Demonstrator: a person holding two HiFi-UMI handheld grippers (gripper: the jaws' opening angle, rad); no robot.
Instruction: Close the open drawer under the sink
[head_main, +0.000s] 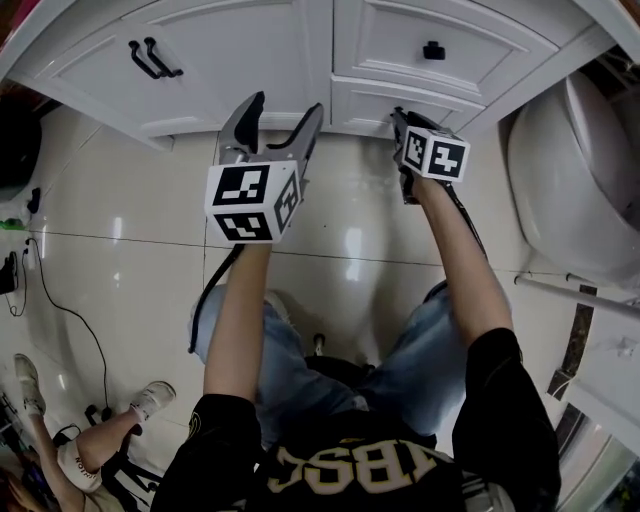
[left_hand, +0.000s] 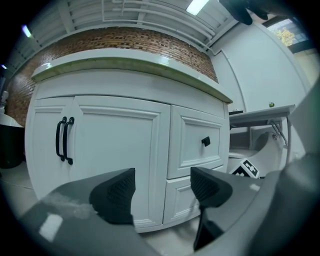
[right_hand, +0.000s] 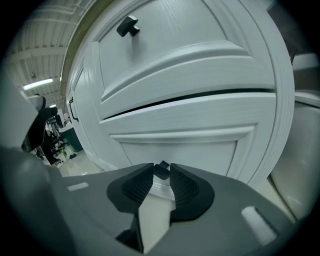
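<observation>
The white vanity's lower drawer (right_hand: 200, 125) fills the right gripper view, with a thin dark slit along its top; its front lies about level with the cabinet face. My right gripper (right_hand: 161, 180) is shut on that drawer's small black knob (right_hand: 161, 170). In the head view the right gripper (head_main: 398, 118) sits against the lower drawer (head_main: 420, 100) at the cabinet's foot. My left gripper (head_main: 283, 112) is open and holds nothing, just short of the cabinet. In the left gripper view the left gripper (left_hand: 162, 192) frames the lower drawer (left_hand: 182, 197).
The upper drawer (left_hand: 197, 142) with its black knob (head_main: 433, 50) is above the lower one. Double doors with black handles (head_main: 155, 58) stand to the left. A white ceramic fixture (head_main: 570, 170) crowds the right side. Cables (head_main: 60, 310) and a seated person (head_main: 90, 440) are at the lower left on the tiles.
</observation>
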